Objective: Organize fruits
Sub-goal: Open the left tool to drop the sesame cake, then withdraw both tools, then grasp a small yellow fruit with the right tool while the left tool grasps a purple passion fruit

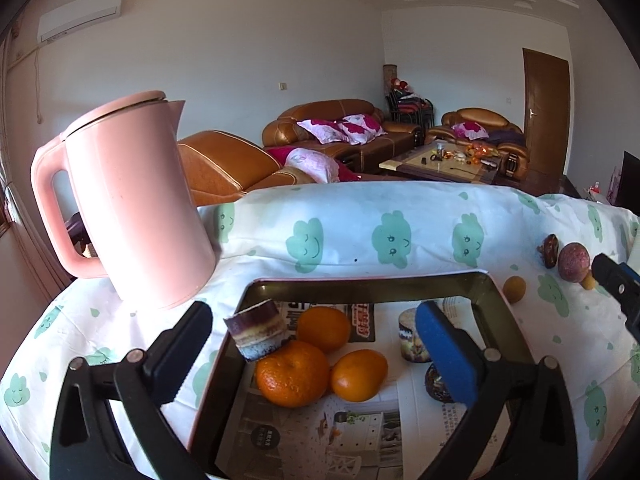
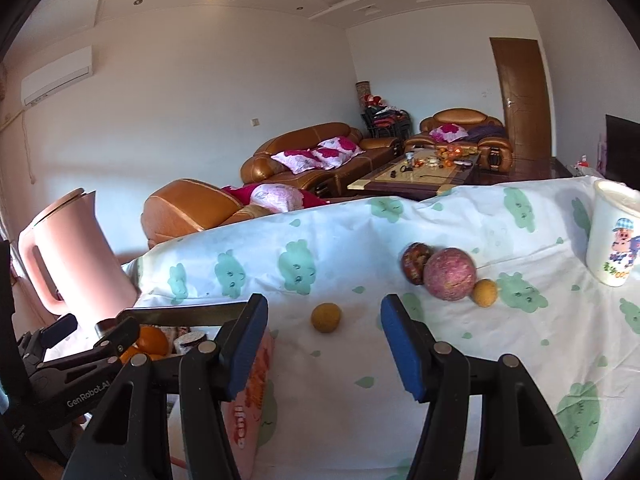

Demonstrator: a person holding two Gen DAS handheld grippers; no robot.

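From the left wrist, the left gripper hangs over a tin lined with printed paper, its jaws spread wide and holding nothing; a purple-and-yellow cane piece lies between them, tilted against the tin's left wall and an orange. Two more oranges sit in the tin beside it, and another cane piece stands to their right. The tin rests on a white cloth printed with green clouds. Left of the tin stands a pink kettle; right of it, on the cloth, lie a small yellow fruit, a passion fruit and a dark date. Beyond the tin are brown leather sofas, a low table and a wooden door. From the right wrist, the right gripper hovers right of the tin, jaws apart and empty, with a yellow fruit on the cloth just ahead between them. Further right of the tin lie the date, passion fruit and another yellow fruit, then a white cup.
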